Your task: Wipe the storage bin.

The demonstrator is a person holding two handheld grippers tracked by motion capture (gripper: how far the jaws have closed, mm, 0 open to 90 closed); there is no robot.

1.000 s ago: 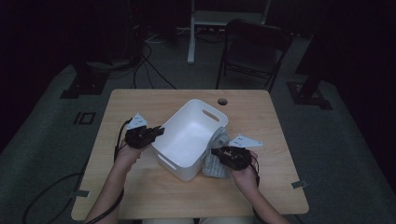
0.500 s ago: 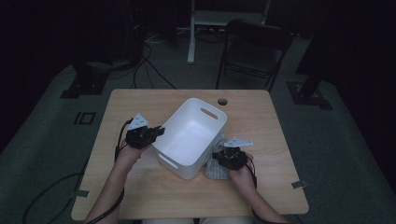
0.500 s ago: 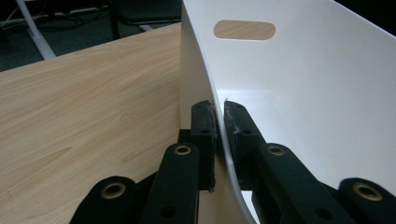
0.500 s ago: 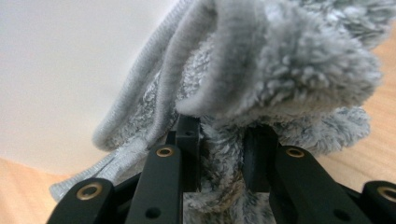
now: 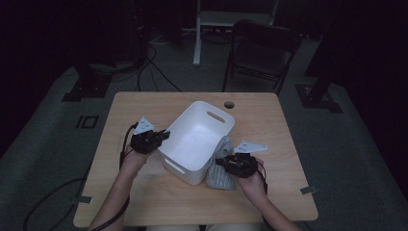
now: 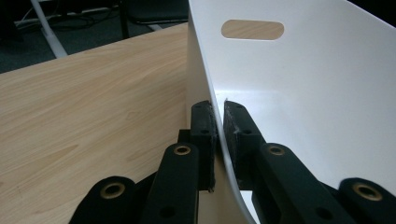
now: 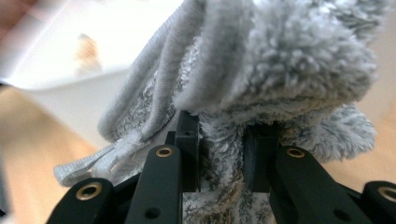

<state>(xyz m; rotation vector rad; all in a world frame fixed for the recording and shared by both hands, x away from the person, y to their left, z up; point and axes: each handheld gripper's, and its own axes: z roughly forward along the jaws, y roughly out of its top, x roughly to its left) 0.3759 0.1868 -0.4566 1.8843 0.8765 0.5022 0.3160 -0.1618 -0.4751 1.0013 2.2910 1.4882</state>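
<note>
White bin (image 5: 199, 139), the largest thing on the tabletop (image 5: 274, 130), sits tilted near the middle, lifted on the left gripper's side, with a slot handle in each end wall. It lies between the two grippers, just to the right of the left gripper and just to the left of the right one. In the left gripper view the bin's thin wall (image 6: 261, 79) runs straight up between the two black jaws, with its slot handle far ahead of them.

Next in size, a grey fluffy towel (image 5: 220, 168) lies bunched against the bin's outer wall, directly ahead of and partly under the right gripper. In the right gripper view the towel (image 7: 280, 70) bulges above the jaws and its ribbed edge hangs down to their left.

Left gripper (image 5: 163, 135) is pinched narrow on the bin's rim, one jaw outside the wall and one inside, both pressing it. Right gripper (image 5: 222, 162) is clamped on a thick fold of the towel, its jaws partly closed with pile squeezed between them.
</note>
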